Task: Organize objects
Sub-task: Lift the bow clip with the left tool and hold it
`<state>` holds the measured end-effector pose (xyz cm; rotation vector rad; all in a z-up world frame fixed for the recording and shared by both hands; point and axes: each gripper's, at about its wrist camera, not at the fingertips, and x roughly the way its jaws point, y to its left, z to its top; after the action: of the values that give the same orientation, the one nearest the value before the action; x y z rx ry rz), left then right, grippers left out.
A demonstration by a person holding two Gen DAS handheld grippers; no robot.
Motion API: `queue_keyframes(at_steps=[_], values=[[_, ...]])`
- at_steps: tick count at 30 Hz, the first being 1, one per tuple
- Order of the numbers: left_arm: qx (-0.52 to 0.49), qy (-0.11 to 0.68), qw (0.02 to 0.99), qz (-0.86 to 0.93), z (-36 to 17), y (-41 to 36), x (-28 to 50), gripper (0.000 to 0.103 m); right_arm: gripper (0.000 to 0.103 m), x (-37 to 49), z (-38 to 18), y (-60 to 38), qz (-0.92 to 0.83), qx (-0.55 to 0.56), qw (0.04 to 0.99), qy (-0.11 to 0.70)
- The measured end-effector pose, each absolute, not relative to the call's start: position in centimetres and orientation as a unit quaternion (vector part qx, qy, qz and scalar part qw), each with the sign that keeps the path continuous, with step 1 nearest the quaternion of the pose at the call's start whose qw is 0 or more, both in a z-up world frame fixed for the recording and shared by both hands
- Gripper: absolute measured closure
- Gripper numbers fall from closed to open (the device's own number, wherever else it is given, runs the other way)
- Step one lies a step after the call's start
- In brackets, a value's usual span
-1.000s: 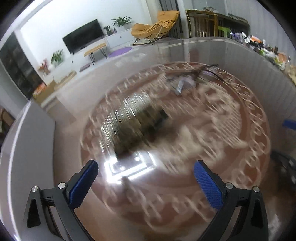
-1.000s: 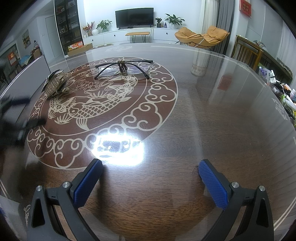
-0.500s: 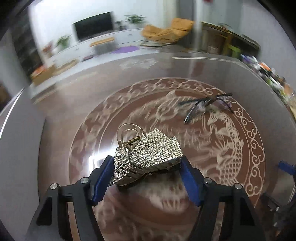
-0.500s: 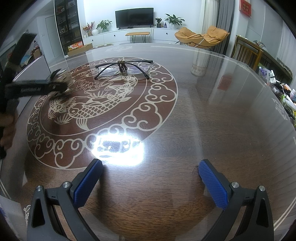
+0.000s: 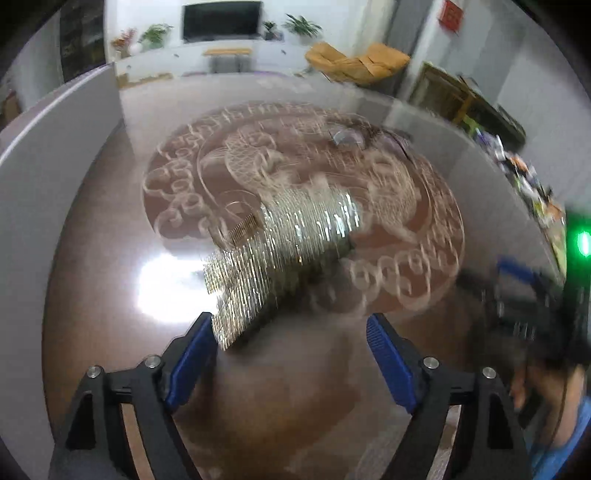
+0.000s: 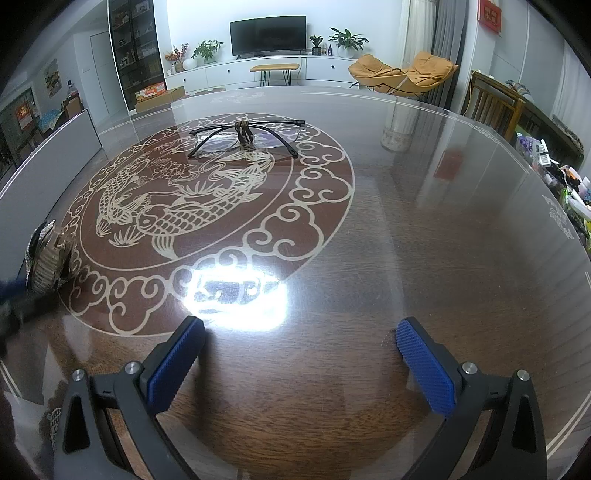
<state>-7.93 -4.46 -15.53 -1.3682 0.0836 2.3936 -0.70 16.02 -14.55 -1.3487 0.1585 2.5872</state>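
Left tool (image 5: 290, 354) spread wide, its left pad touching the rhinestone hair clip (image 5: 284, 254)

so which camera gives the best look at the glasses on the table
The right wrist view: the black thin-framed glasses sit sharp and whole on the patterned glass table, arms spread. The left wrist view shows them only as a motion-blurred smear beyond the rhinestone hair clip.

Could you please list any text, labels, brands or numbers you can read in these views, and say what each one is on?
No text can be read reliably in either view.
Red wall hanging: gold characters, too small to read.
Orange box by the dark cabinet: printing too small.
Red sign at far left: markings too small.
Bottles and packets at right: labels too small.
Left wrist view: motion-blurred, nothing legible.
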Motion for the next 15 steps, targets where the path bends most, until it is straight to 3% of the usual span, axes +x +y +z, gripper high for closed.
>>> queue_keyframes(at_steps=[7, 15], values=[[-0.463, 0.105, 0.24, 0.847, -14.7, -3.6, -4.3, 0.02, 0.0, -0.7, -14.6, 16.0, 0.88, -0.459, 0.11, 0.054], [-0.436, 0.11, 0.247, 0.858, -12.1, -4.9, -7.1, 0.02, 0.0, -0.7, -14.6, 16.0, 0.88, -0.459, 0.11, 0.054]])
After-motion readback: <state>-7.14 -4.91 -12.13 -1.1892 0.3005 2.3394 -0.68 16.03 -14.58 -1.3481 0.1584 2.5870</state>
